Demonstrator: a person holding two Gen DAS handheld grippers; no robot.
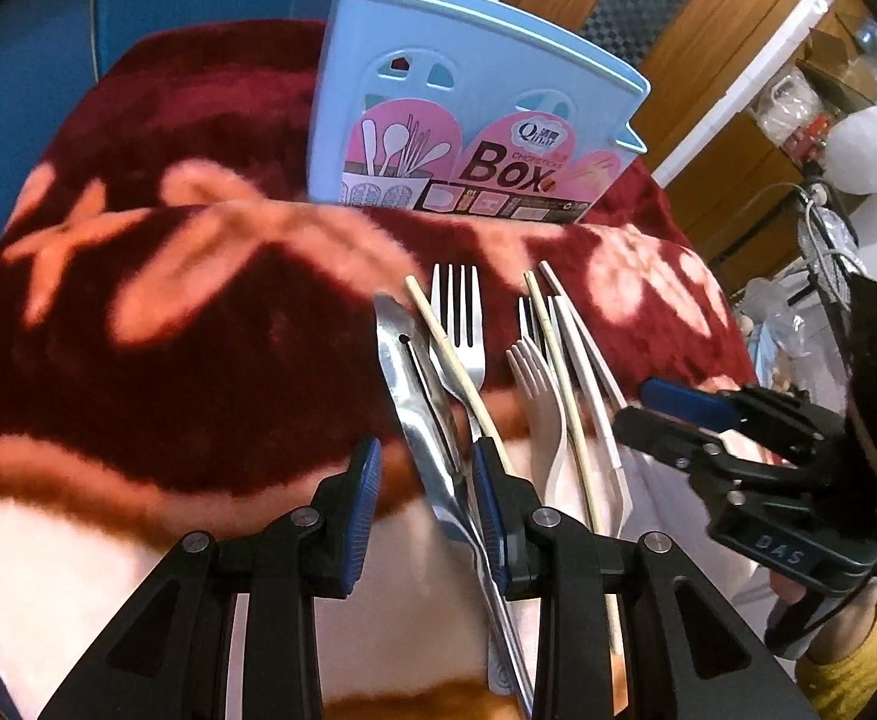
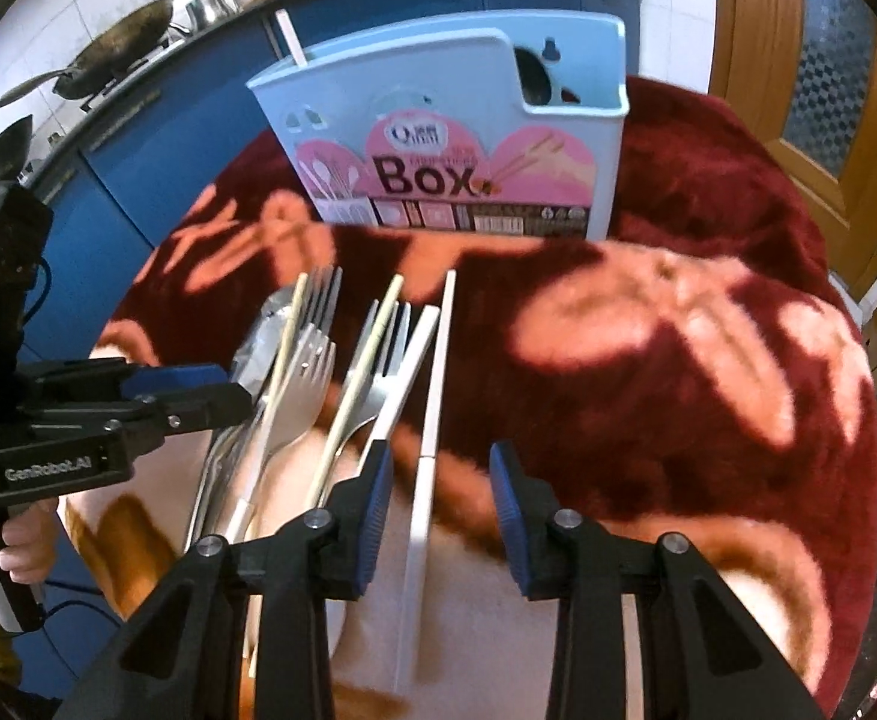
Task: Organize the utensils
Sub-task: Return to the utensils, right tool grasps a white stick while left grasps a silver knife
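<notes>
So the surface [image 1: 138, 360] was covered in a fuzzy dark-red blanket with peach flowers, and behind it we had blue cabinets [image 2: 156, 138], a wok [image 2: 108, 54] up on the counter, and a wooden door [image 2: 798, 90] off to the right.

The pale blue chopstick box [image 1: 468, 90] stood upright at the far side, with one white stick [image 2: 291, 39] already poking out of its left corner. The utensils lay side by side nearer to us: a steel spoon [image 1: 402, 372], a metal fork [image 1: 459, 324], a bamboo chopstick [image 1: 450, 354], a beige plastic fork [image 1: 537, 390] and some white chopsticks [image 2: 432, 396].

Our left tool [image 1: 426, 480] was spread wide, the spoon handle running between its fingers and the right pad [image 1: 486, 510] seemingly against the steel handles. Our right tool [image 2: 441, 504] was also spread, with a white chopstick lying between its fingers, neither pad touching it.

The handles' ends were cut off below the tools, and the overlapping forks were tricky to separate.
</notes>
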